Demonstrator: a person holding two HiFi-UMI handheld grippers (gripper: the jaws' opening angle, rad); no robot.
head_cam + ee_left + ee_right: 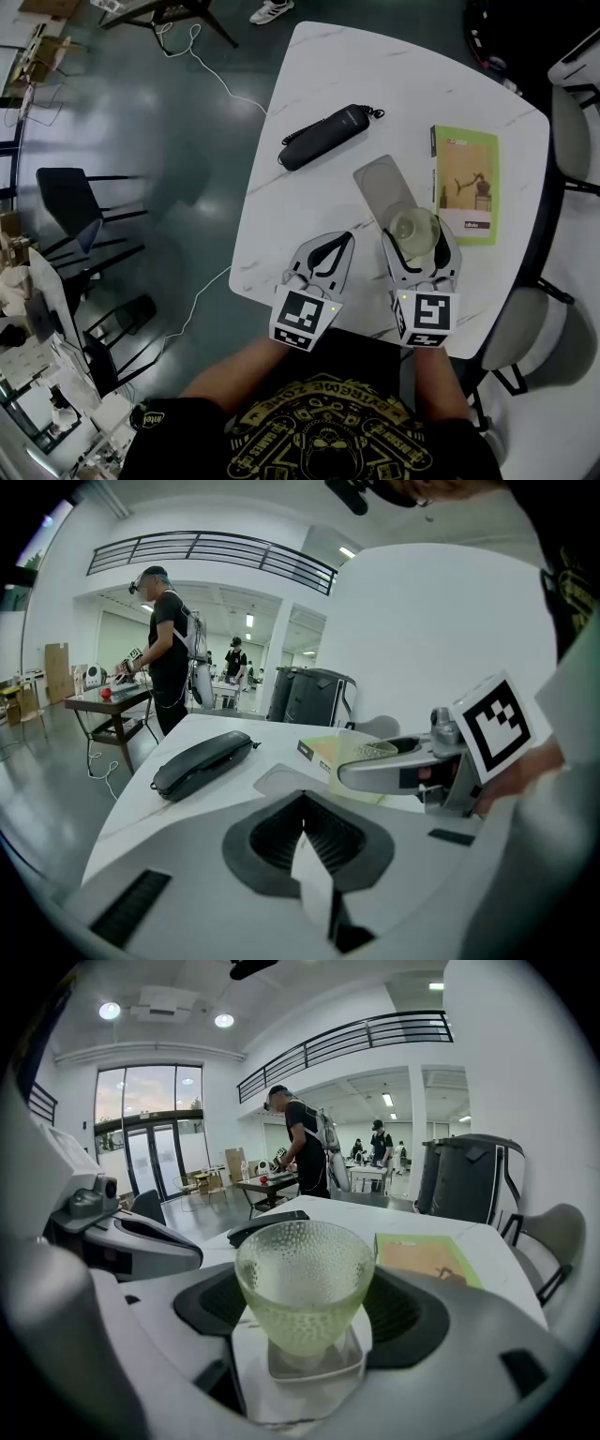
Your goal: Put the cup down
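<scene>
A pale green dimpled glass cup [412, 228] with a square foot stands upright between the jaws of my right gripper [418, 236], which is shut on the cup. In the right gripper view the cup [305, 1279] fills the middle, with the dark pads against both of its sides. It hangs over the near end of a flat grey mat [382, 186] on the white table [309, 75]; I cannot tell whether its foot touches. My left gripper [343, 242] rests just to the left, shut on nothing, with its pads [323, 841] meeting.
A long black pouch [325, 137] lies at the back left of the table, and a green book [466, 183] lies to the right of the mat. Chairs [572, 122] stand along the right edge. People stand at a distant table [267, 1183].
</scene>
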